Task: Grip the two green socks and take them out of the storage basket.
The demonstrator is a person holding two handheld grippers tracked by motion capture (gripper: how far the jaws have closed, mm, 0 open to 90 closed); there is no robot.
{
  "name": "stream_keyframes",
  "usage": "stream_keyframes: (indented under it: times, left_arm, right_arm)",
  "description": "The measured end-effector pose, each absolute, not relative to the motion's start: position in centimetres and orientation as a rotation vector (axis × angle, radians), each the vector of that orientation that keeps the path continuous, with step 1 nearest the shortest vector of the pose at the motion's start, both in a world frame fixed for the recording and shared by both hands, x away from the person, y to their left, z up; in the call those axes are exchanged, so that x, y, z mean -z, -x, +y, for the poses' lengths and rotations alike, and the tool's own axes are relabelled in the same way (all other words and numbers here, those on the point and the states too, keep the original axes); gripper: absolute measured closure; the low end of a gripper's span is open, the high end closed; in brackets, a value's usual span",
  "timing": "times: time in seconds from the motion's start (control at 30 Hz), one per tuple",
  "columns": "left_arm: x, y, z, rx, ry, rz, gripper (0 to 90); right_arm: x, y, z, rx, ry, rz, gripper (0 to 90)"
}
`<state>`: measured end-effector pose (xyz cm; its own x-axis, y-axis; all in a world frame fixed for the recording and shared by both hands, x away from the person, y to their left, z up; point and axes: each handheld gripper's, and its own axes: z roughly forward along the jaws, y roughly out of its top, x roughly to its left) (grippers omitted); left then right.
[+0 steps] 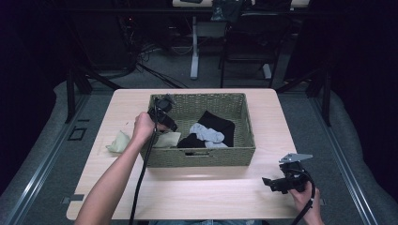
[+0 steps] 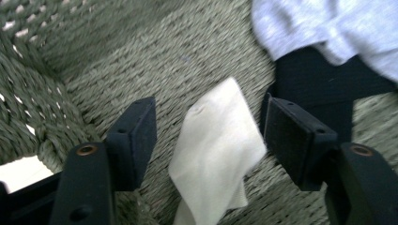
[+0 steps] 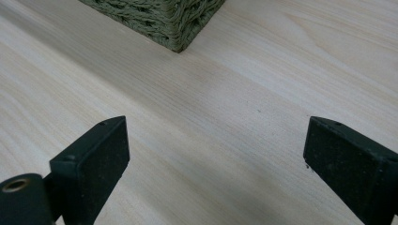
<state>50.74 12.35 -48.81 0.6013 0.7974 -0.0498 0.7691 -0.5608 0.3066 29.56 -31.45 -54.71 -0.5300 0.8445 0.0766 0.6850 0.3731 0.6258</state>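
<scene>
Inside the woven basket (image 1: 245, 123), the left tool (image 2: 209, 136) straddles the cream sock (image 2: 218, 150), half-open and not gripping, while the right tool (image 3: 216, 159) gapes empty outside the basket.

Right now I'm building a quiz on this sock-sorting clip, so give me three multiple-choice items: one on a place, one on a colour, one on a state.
1. Where does the left gripper work?
A. inside the woven basket
B. on the floor
C. at the table's right edge

2. What colour is the sock between the left gripper's jaws?
A. red
B. cream
C. black

3. How does the right gripper stand?
A. shut on a sock
B. open above the bare table
C. inside the basket

Answers: 1 A, woven floor surrounds its jaws; 2 B, pale cloth lies between them; 3 B, jaws wide apart, nothing between.
</scene>
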Motion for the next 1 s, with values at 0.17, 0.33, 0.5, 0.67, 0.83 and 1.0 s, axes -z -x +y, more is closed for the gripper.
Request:
stream_keyframes:
  times: [0.17,0.33,0.5,0.67,0.83,1.0]
  left_arm:
    - [49.8,-50.8,12.3,-0.119,-2.576,1.296,41.7]
    - [50.0,-50.7,12.0,-0.113,-2.635,1.297,47.9]
    - [50.4,-50.8,11.9,-0.07,-2.685,1.31,51.7]
    - [51.0,-51.0,11.4,-0.059,-2.754,1.313,59.4]
    - [51.2,-50.8,11.1,-0.064,-2.787,1.282,81.2]
    - [51.0,-50.4,11.0,-0.095,-2.798,1.244,87.5]
  right_arm:
    - [54.7,-29.5,-31.4,-0.898,-1.356,2.377,6.7]
    - [54.7,-29.6,-31.4,-0.897,-1.357,2.377,6.7]
    - [54.7,-29.5,-31.4,-0.894,-1.355,2.375,6.7]
    - [54.7,-29.5,-31.3,-0.896,-1.354,2.372,6.7]
    - [54.6,-29.5,-31.4,-0.887,-1.348,2.377,6.8]
    - [54.6,-29.5,-31.4,-0.887,-1.347,2.378,6.8]
